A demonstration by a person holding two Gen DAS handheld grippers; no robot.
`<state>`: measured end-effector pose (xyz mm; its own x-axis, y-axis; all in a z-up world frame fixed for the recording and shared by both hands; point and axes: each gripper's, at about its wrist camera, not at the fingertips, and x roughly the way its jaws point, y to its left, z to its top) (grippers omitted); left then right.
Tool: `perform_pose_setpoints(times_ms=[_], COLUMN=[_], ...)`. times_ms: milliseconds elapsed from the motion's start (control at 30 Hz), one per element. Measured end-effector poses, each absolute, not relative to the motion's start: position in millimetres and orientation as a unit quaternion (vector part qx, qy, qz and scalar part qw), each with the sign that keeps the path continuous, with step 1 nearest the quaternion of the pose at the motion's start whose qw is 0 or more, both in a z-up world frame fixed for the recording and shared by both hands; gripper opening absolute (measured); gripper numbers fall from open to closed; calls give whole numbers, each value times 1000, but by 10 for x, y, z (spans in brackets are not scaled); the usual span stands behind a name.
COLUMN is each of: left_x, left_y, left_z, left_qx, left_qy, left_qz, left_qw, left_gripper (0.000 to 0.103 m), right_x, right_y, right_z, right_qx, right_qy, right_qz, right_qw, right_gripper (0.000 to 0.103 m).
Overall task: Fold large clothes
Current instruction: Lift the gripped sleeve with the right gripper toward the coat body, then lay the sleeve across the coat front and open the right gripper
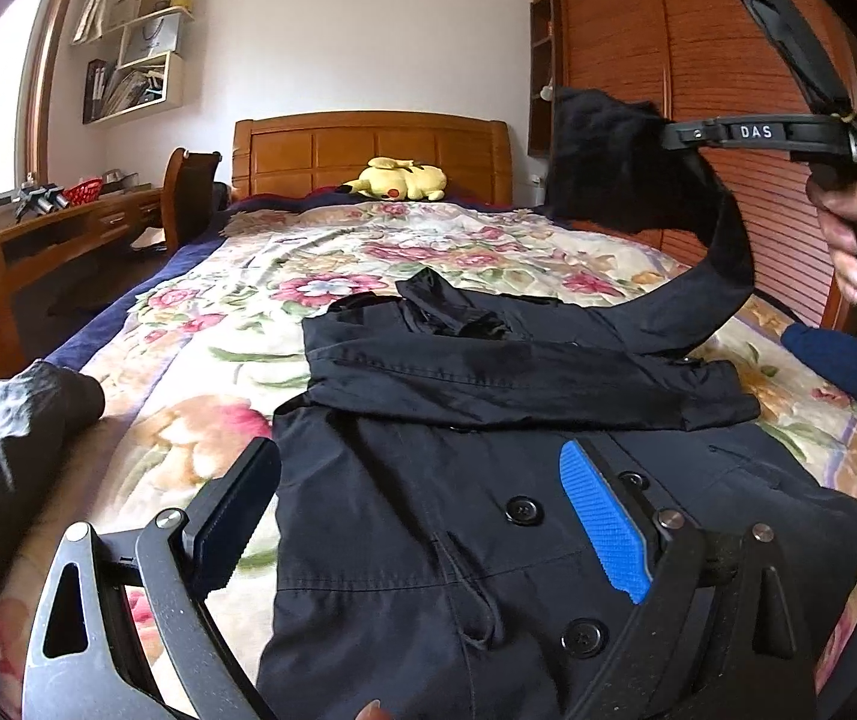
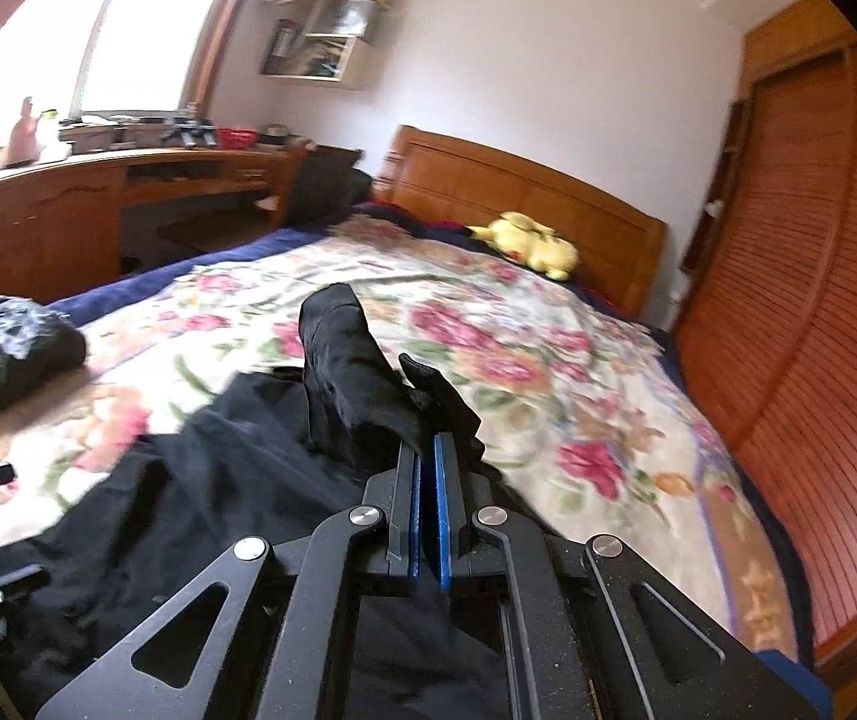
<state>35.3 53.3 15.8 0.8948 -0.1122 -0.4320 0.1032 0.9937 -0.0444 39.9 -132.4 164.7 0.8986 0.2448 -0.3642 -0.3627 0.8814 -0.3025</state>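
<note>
While the right gripper pinches a sleeve of the dark coat, jaws pressed together on the cloth, a hand holds it raised above and right of the left gripper. That left gripper hovers low over the coat's buttoned front, jaws spread wide, nothing between them. Ahead of both tools the floral bedspread runs bare to the yellow plush toy by the headboard. Only the left wrist view shows the sleeve arching up; the right view shows another dark garment to its left.
</note>
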Motion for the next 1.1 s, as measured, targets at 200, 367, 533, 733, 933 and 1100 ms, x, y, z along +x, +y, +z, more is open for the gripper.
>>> perform_pose_setpoints(times_ms=[200, 367, 533, 733, 933, 1100], left_x=[371, 376, 374, 395, 413, 430], left_y=[626, 672, 685, 686, 666, 634], left_z=[165, 169, 172, 155, 127, 103], left_qx=[-20, -24, -24, -18, -15, -10], left_qy=[223, 223, 222, 225, 228, 232], left_qz=[-46, -42, -41, -40, -38, -40], left_qw=[974, 974, 974, 973, 973, 972], left_gripper=[95, 95, 95, 95, 95, 95], right_x=[325, 423, 551, 610, 611, 556], right_y=[-1195, -1199, -1184, -1210, -1346, -1558], right_z=[1593, 1508, 1490, 1417, 1359, 1222], right_qx=[-182, -175, -172, -158, -139, -136], right_qy=[161, 180, 196, 230, 247, 261], right_qz=[209, 231, 245, 262, 288, 265], right_qw=[947, 940, 934, 924, 915, 918], right_gripper=[4, 4, 4, 23, 56, 56])
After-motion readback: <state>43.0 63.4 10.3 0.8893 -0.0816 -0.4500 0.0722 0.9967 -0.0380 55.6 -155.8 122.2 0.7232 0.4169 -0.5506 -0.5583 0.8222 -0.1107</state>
